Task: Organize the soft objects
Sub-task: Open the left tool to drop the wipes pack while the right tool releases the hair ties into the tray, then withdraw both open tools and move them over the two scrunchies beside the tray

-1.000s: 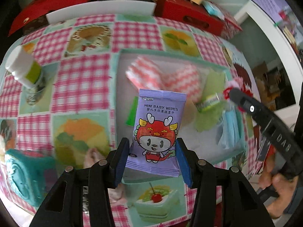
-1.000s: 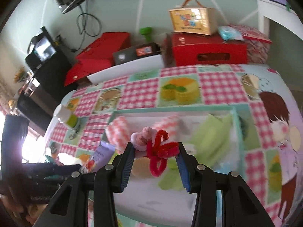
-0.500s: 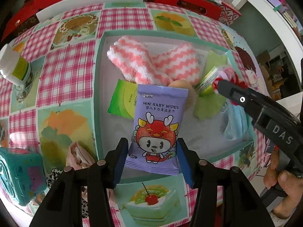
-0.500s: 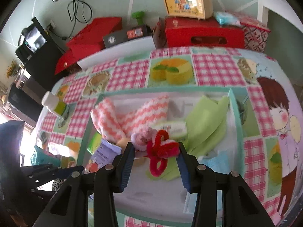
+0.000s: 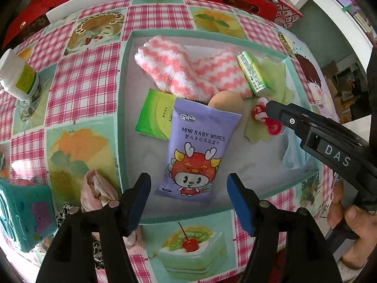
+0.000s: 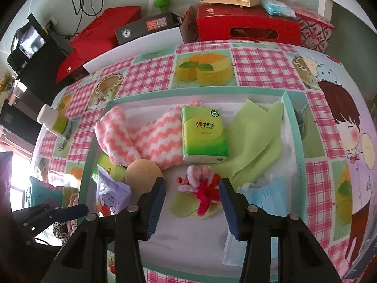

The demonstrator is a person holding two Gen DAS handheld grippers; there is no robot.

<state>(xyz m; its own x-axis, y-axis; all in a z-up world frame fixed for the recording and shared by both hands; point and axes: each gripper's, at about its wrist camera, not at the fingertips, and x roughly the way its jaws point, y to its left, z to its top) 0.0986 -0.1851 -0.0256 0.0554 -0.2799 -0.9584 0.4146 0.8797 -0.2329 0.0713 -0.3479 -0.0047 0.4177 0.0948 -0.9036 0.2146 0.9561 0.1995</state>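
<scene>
A teal-rimmed tray (image 5: 122, 108) (image 6: 292, 127) holds pink-white fuzzy socks (image 5: 179, 70) (image 6: 150, 139), two green tissue packs (image 5: 155, 118) (image 6: 203, 134), a green cloth (image 6: 254, 139), a tan ball (image 6: 141, 172) and a blue face mask (image 6: 264, 193). A purple baby wipes pack (image 5: 195, 151) lies in the tray, just beyond my open left gripper (image 5: 188, 198). A red-and-pink pipe-cleaner bundle (image 6: 202, 188) lies in the tray between the pads of my open right gripper (image 6: 192, 202), not gripped.
On the checked tablecloth left of the tray are a white bottle (image 5: 18, 75), a pink cloth (image 5: 96, 191), a teal box (image 5: 23, 212) and a spotted item (image 5: 63, 212). Red boxes (image 6: 247, 26) stand behind the table.
Both grippers opened. The wipes pack left the left gripper and the pipe-cleaner bundle left the right gripper; both now lie in the tray.
</scene>
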